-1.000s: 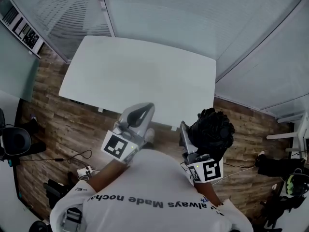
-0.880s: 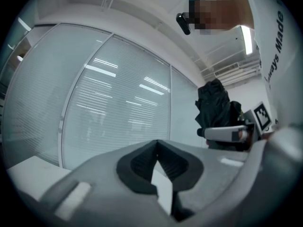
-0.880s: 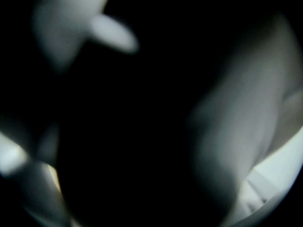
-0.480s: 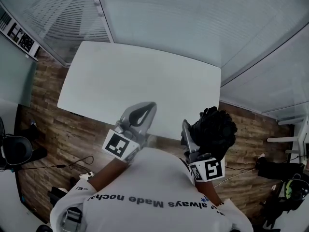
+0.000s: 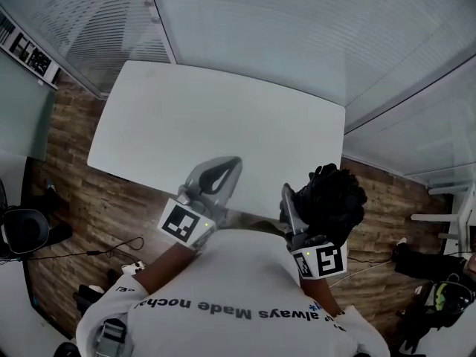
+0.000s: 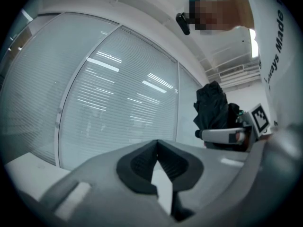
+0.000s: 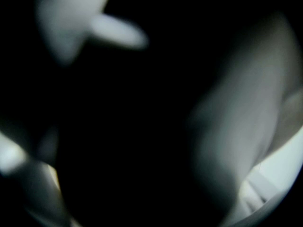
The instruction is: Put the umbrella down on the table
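Umbrella (image 5: 332,199): black, folded into a loose bundle and clasped in the right gripper (image 5: 301,203). It is held in the air at the near right corner of the tabletop (image 5: 216,117), not lying on it.
Right gripper: fingers clenched on the umbrella. One grey finger shows along the bundle's left side; the other is hidden behind the fabric. Its own view is filled almost wholly with dark fabric (image 7: 132,126).
Left gripper (image 5: 229,166): fingers pressed together at the tips with nothing between them. It sits over the tabletop's near edge, left of the umbrella and apart from it.
Tabletop: white with rounded corners, reaching far and left from both grippers.
Person: white printed shirt (image 5: 223,288) at the near side, an arm behind each gripper.
Surroundings: wooden floor (image 5: 74,192) around the table, and glass walls with blinds (image 5: 245,21) on the far side.
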`<state>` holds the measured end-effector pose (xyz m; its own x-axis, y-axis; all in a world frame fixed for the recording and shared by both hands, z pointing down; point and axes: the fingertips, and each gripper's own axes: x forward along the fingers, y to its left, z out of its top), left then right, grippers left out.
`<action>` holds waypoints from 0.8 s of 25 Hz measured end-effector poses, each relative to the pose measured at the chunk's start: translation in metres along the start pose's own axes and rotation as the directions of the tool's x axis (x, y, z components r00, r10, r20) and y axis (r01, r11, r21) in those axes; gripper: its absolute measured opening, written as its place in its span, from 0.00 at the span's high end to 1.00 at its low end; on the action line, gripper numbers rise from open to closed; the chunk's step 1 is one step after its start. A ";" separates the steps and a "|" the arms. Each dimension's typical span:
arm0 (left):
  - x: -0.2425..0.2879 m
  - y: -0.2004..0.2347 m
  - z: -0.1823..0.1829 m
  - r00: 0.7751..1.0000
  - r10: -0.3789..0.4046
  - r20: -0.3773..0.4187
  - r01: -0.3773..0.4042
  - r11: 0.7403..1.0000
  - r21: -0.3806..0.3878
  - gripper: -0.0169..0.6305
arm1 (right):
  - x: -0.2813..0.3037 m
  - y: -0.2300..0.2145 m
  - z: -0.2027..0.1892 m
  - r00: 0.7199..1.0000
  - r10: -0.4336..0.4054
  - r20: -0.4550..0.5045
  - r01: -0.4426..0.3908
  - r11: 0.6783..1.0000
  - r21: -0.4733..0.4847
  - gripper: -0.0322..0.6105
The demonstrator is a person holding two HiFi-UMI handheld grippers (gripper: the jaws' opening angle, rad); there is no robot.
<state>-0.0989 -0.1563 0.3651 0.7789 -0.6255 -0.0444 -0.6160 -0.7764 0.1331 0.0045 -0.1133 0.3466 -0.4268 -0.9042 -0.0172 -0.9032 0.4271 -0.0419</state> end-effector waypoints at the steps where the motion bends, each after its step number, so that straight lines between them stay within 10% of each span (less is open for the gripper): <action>1: 0.001 0.002 -0.001 1.000 0.004 -0.002 -0.004 1.000 -0.001 0.97 | 0.002 -0.002 -0.001 1.000 0.004 -0.001 -0.004 1.000 0.001 0.59; 20: 0.070 -0.030 -0.004 1.000 0.012 -0.007 -0.012 1.000 0.007 0.97 | -0.012 -0.070 0.011 0.999 0.034 0.003 -0.034 0.999 -0.021 0.59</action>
<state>-0.0260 -0.1766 0.3622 0.7723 -0.6342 -0.0362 -0.6260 -0.7695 0.1264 0.0734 -0.1318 0.3391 -0.4575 -0.8889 -0.0216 -0.8888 0.4579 -0.0204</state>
